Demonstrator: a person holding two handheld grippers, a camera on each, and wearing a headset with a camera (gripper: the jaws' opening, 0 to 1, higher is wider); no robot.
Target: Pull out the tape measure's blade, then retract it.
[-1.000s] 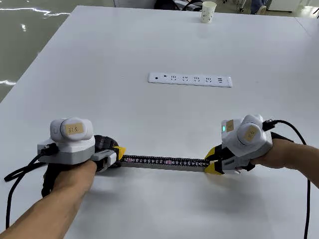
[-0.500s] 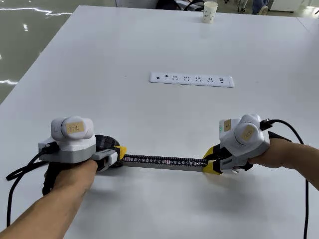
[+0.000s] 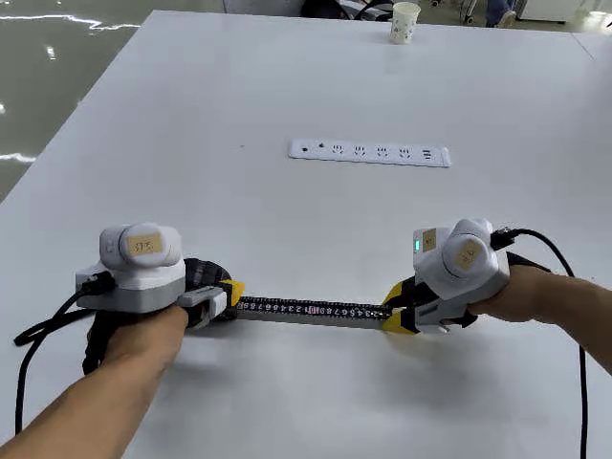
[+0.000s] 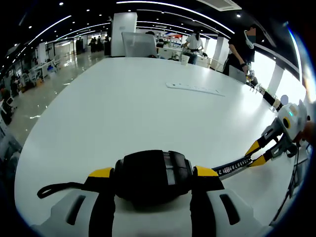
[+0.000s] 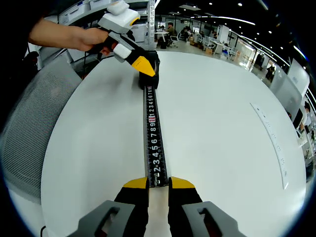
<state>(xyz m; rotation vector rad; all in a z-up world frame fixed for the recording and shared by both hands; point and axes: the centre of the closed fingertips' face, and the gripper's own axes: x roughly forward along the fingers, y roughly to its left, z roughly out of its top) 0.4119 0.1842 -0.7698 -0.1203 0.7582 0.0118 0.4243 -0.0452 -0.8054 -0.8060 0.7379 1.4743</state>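
Left claw (image 3: 225, 296) clamps the tape measure case (image 4: 153, 175); right claw (image 5: 158, 183) pinches the blade (image 5: 153, 133), numbered past a red 10.

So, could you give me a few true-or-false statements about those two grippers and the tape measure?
1. The left gripper is shut on the tape measure's black case. True.
2. The blade is fully wound into the case. False: the blade stretches across the table from the case to the right gripper.
3. The right gripper is open and clear of the blade. False: its jaws are shut on the blade's end.
4. A white power strip lies on the table beyond the tape measure. True.
5. A paper cup stands right beside the case. False: the paper cup stands at the table's far end.
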